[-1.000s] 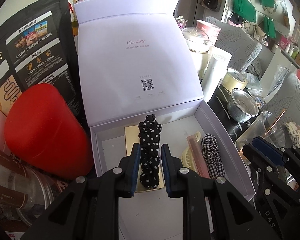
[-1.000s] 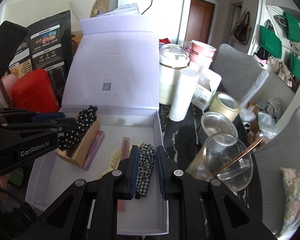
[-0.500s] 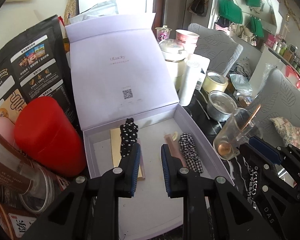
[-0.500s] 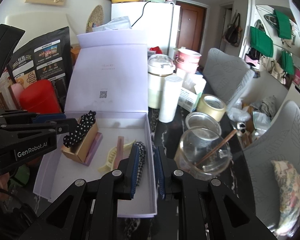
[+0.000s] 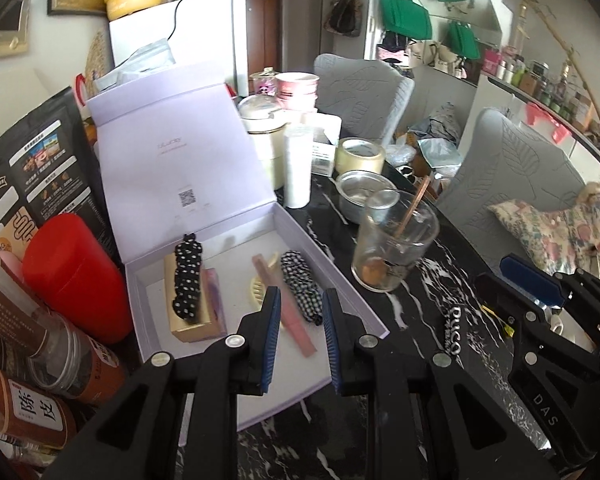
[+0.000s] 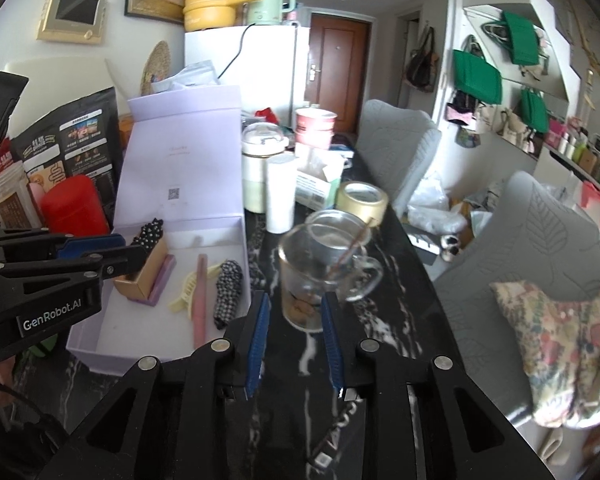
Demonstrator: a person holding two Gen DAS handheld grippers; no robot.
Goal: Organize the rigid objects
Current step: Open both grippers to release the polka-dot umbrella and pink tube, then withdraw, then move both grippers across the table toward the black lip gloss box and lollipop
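Observation:
An open lilac box (image 5: 340,280) (image 6: 88,348) lies on the black marble table. Inside lie a polka-dot scrunchie (image 5: 186,276) (image 6: 150,232) on a gold box (image 5: 192,326) (image 6: 144,276), a cream hair claw (image 5: 258,290) (image 6: 186,288), a pink bar (image 5: 284,308) (image 6: 199,300) and a checkered scrunchie (image 5: 300,284) (image 6: 228,292). My left gripper (image 5: 298,320) is open and empty above the box's front. My right gripper (image 6: 293,326) is open and empty over the table, right of the box, facing a glass mug (image 6: 320,276).
A red canister (image 5: 74,276), black pouch (image 5: 32,176) and spice jars (image 5: 40,380) crowd the left. Behind and right of the box stand a white tumbler (image 5: 298,166), tape roll (image 5: 360,156), metal bowl (image 5: 360,196) and the glass mug (image 5: 394,244). Grey chairs sit to the right.
Both grippers let go of their scrunchies, opened and drew back and up from the box. The right gripper swung right over the table toward the glass mug.

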